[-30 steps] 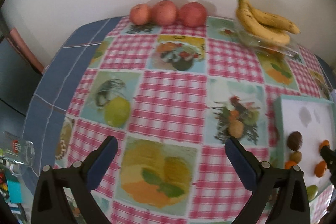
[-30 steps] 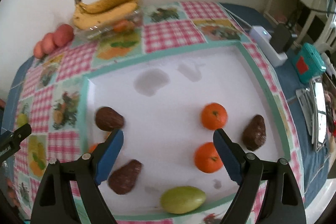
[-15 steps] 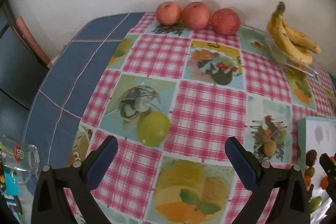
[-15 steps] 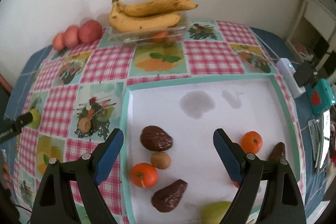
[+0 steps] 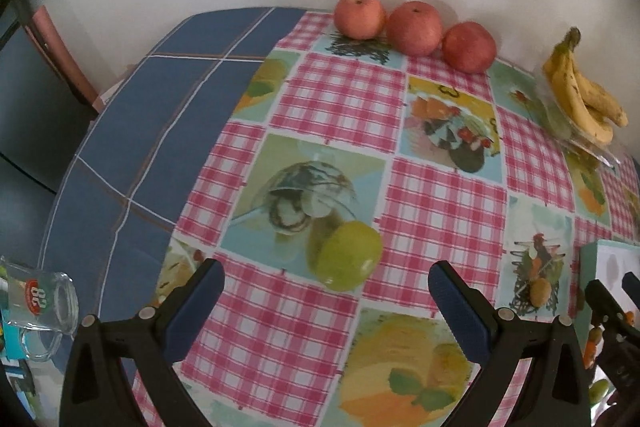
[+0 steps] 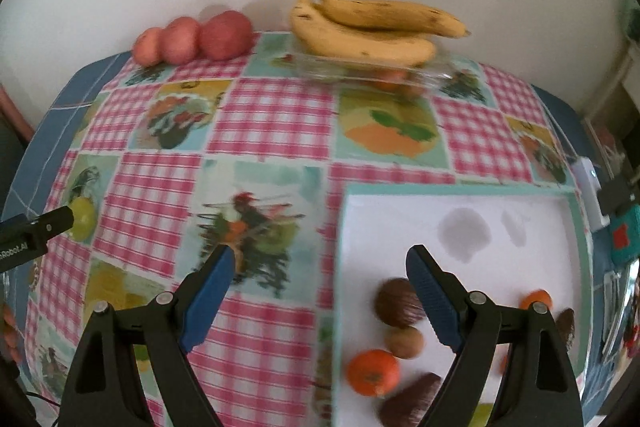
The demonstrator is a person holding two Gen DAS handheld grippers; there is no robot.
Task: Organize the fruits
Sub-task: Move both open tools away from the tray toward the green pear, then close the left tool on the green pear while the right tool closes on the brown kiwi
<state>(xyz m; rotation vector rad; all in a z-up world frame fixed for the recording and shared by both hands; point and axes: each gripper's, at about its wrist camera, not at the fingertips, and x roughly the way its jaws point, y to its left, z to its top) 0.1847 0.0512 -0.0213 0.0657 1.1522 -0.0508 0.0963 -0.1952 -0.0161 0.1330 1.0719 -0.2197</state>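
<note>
One green fruit [image 5: 347,255], pear-like, lies alone on the tablecloth [image 5: 348,99], just ahead of the left gripper [image 5: 326,293], whose jaws stand wide apart with nothing between them. It looks firm, smooth and rounded, so it may roll or slip; I would close across its widest middle. Three apples [image 5: 414,28] line the wall, with bananas [image 6: 368,27] on a glass dish [image 6: 372,73] beside them. The right gripper [image 6: 320,285], jaws also apart and empty, hangs over the edge of the white tray [image 6: 448,189] holding oranges [image 6: 373,372] and brown fruits [image 6: 398,302].
</note>
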